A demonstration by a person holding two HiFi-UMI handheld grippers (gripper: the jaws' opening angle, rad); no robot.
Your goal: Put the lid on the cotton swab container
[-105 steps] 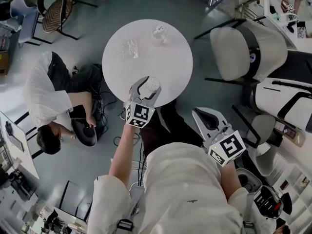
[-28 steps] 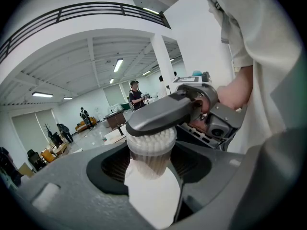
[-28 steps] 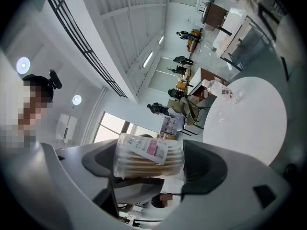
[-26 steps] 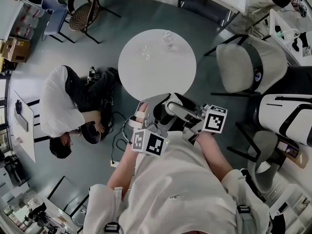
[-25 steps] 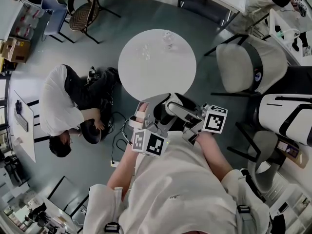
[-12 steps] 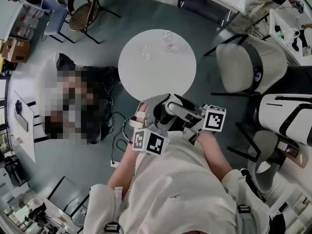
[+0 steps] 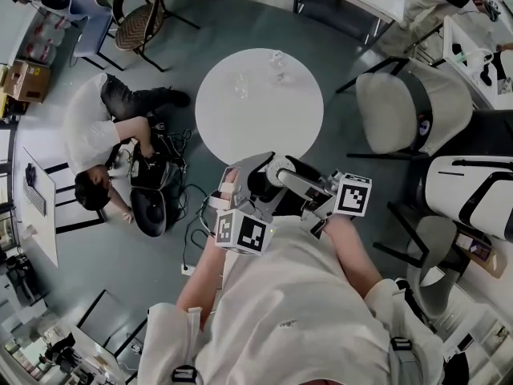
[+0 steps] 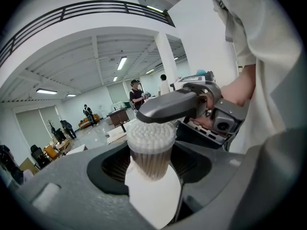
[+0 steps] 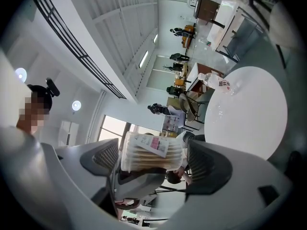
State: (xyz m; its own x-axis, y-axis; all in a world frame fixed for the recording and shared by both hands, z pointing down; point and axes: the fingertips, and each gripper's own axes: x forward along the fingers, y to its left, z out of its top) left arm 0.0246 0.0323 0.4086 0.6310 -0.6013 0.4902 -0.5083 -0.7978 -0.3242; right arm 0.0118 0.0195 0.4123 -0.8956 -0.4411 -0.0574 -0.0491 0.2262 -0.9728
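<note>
Left tool (image 8: 151, 169) pinches clear cylindrical plastic cotton swab container (image 8: 151, 150) in the air, short of white round table (image 7: 256, 103). Right tool (image 9: 153, 163), jaws just opening, straddles it end to end. Clear lid (image 8: 150, 133) looks seated. Keep left steady; spread right fully before withdrawing.

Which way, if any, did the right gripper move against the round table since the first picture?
Yes: the right gripper went left, from off the table's near-right to below its near edge. Its jaws have just been opening around the cotton swab container.

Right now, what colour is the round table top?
White; the round table shows best in the head view.
</note>
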